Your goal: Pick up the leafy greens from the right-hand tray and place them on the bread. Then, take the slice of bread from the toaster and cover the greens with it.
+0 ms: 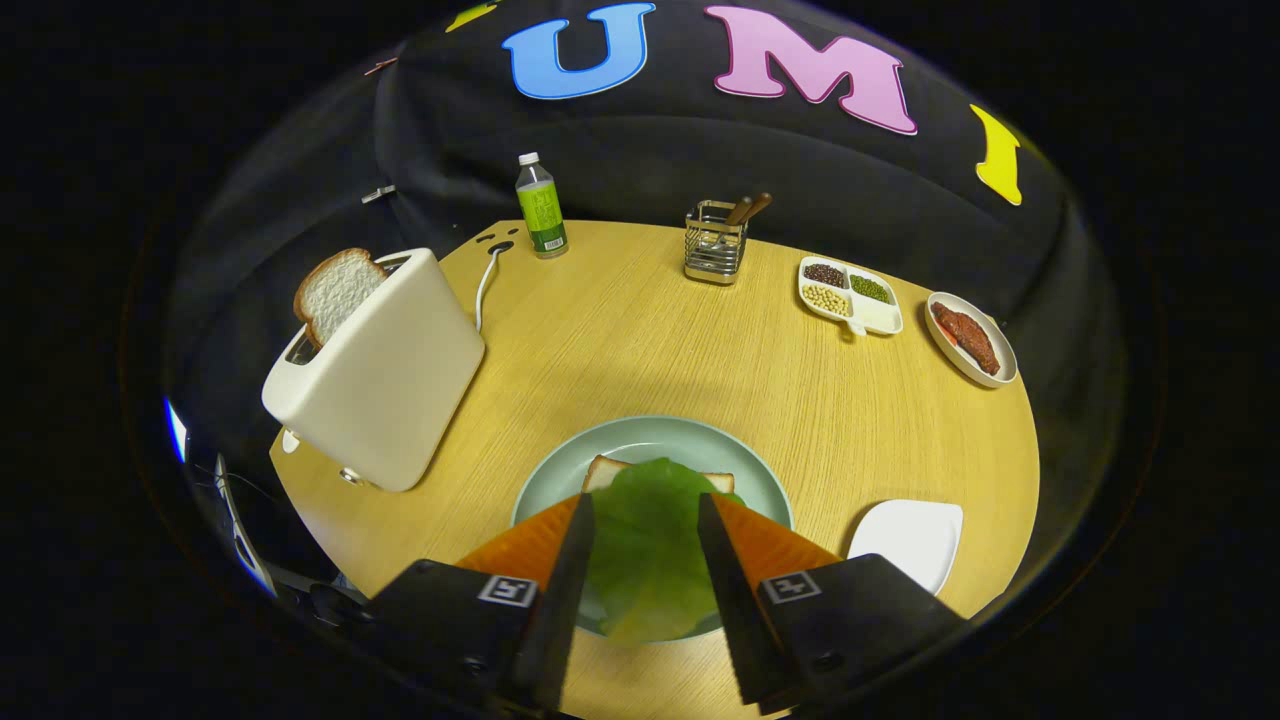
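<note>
Leafy greens [650, 540]: lying between the two fingers, over the bread [608, 471] on the green plate [660, 440]
Tongs [645, 510]: fingers spread wide on either side of the greens; whether they touch the leaf cannot be told
Toaster [385, 375]: on the desk [640, 330] to the left, a bread slice [335, 290] standing up in its slot
White tray [910, 540]: right of the plate

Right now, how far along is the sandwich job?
Done: the lettuce leaf lies over the bread on the green plate. In hand: nothing clearly gripped; the gripper fingers straddle the leaf, apparently open. Left: the bread slice stands in the toaster.
</note>
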